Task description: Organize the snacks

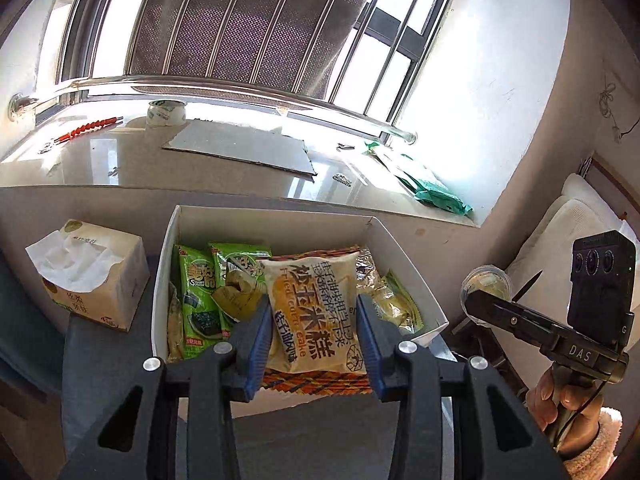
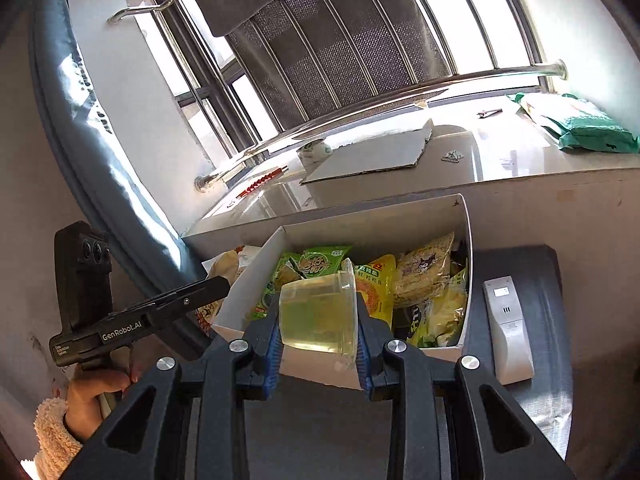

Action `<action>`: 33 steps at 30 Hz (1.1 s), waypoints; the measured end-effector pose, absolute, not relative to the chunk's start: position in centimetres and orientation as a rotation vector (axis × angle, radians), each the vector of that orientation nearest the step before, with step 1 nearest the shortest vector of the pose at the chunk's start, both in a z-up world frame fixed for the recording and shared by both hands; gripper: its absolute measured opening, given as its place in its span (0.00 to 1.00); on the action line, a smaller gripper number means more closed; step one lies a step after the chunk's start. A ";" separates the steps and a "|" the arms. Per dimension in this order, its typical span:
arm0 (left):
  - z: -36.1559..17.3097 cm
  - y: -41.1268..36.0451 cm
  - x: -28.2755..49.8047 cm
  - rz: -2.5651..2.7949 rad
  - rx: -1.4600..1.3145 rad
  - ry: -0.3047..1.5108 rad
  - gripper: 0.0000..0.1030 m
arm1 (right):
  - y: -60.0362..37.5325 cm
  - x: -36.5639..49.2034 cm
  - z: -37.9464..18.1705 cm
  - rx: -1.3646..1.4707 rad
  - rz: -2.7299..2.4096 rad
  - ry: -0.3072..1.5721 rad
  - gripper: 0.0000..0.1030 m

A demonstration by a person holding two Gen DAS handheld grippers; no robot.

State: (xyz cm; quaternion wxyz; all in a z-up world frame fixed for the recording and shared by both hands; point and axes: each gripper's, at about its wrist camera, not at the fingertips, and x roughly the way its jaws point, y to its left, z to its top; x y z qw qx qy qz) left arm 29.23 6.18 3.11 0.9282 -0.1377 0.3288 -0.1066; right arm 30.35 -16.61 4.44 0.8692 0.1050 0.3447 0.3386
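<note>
My left gripper [image 1: 315, 334] is shut on a cream and orange fried corn cake packet [image 1: 316, 312], held just above the near edge of a white box [image 1: 276, 222]. Green seaweed packets [image 1: 198, 300] and other snacks lie inside that box. My right gripper [image 2: 318, 330] is shut on a clear jelly cup [image 2: 320, 312] with yellow-green filling, held on its side over the near wall of the white box [image 2: 376, 224]. Yellow and green snack bags [image 2: 420, 284] fill the box. The right gripper with its jelly cup [image 1: 486, 286] shows at the right of the left wrist view.
A tissue box [image 1: 94, 284] stands left of the white box. A white remote [image 2: 506, 328] lies right of it on the dark stool top. Behind, a window sill holds cardboard [image 1: 240, 148], a tape roll [image 1: 166, 114] and a green bag [image 1: 436, 190]. A person's hand [image 2: 96, 392] grips the left handle.
</note>
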 end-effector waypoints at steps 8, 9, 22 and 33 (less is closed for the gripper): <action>1.8 5.0 36.4 -0.181 -0.212 0.772 0.45 | -14.2 38.3 1.8 0.150 0.639 0.849 0.32; 1.5 4.9 36.9 -0.170 -0.210 0.786 0.47 | -14.0 38.8 1.6 0.150 0.637 0.857 0.32; 1.7 5.0 35.8 -0.089 -0.172 0.765 1.00 | -14.6 39.1 1.3 0.188 0.575 0.866 1.00; 5.3 4.9 25.8 0.007 -0.103 0.563 1.00 | -14.1 30.6 4.6 -0.077 0.447 0.683 1.00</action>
